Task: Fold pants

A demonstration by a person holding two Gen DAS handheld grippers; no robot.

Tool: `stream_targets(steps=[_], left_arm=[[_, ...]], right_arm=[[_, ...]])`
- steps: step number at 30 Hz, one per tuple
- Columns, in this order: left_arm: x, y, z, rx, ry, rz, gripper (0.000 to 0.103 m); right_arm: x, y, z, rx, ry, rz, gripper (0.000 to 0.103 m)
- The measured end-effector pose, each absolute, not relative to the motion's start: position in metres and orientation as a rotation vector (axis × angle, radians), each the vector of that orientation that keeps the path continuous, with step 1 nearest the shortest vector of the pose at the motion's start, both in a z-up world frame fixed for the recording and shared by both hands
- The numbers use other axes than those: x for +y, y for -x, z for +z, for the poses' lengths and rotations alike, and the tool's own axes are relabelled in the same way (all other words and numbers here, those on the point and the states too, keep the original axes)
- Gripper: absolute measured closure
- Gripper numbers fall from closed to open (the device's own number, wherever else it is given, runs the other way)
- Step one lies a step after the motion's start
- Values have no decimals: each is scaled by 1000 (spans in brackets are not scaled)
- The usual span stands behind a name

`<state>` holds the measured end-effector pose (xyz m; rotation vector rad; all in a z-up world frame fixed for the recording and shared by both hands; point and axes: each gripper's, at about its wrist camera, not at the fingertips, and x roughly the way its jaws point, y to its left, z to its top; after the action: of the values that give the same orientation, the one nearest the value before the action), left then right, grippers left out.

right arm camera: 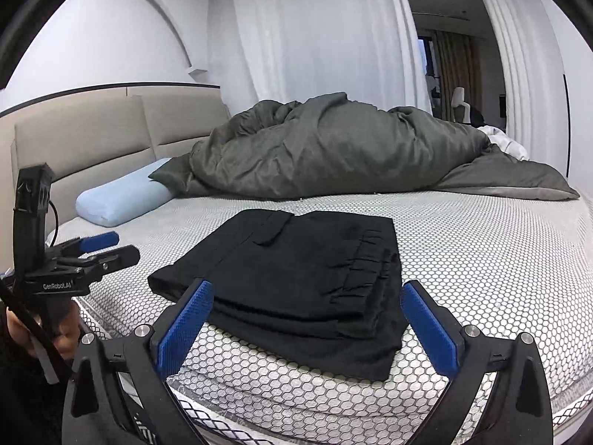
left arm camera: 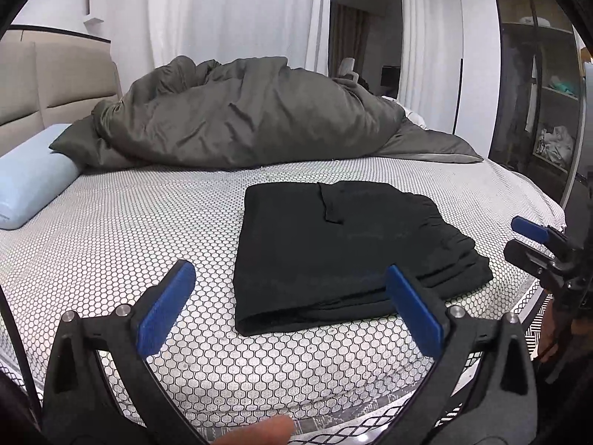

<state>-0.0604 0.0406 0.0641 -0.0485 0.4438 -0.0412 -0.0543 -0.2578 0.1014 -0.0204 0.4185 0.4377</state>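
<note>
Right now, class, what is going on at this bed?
A person holds a two-finger gripper in each hand over a bed with a honeycomb-patterned cover. The black pants lie folded into a compact rectangle near the bed's front edge. Both the left gripper and the right gripper stand wide open, with nothing between their blue pads and neither touching the pants. A crumpled grey duvet and a light blue pillow sit further back. The folding looks done.
</note>
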Motion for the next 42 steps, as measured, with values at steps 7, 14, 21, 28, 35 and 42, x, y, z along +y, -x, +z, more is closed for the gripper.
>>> stream_targets(steps=[7, 14, 21, 28, 35, 42], left_arm=[[43, 62, 65, 439, 50, -43, 1], [47, 62, 65, 442, 59, -30, 1], [51, 63, 63, 444, 66, -21, 1], [57, 62, 62, 450, 75, -13, 1], [60, 61, 61, 452, 71, -14, 1], [62, 60, 60, 455, 66, -13, 1]], right_arm=[[-257, 55, 103, 416, 14, 435, 0], [-256, 57, 104, 411, 16, 435, 0], [-258, 56, 103, 406, 12, 437, 0], [-254, 57, 102, 408, 22, 440, 0], [-252, 57, 102, 409, 22, 440, 0], [-252, 57, 101, 410, 22, 439, 0]])
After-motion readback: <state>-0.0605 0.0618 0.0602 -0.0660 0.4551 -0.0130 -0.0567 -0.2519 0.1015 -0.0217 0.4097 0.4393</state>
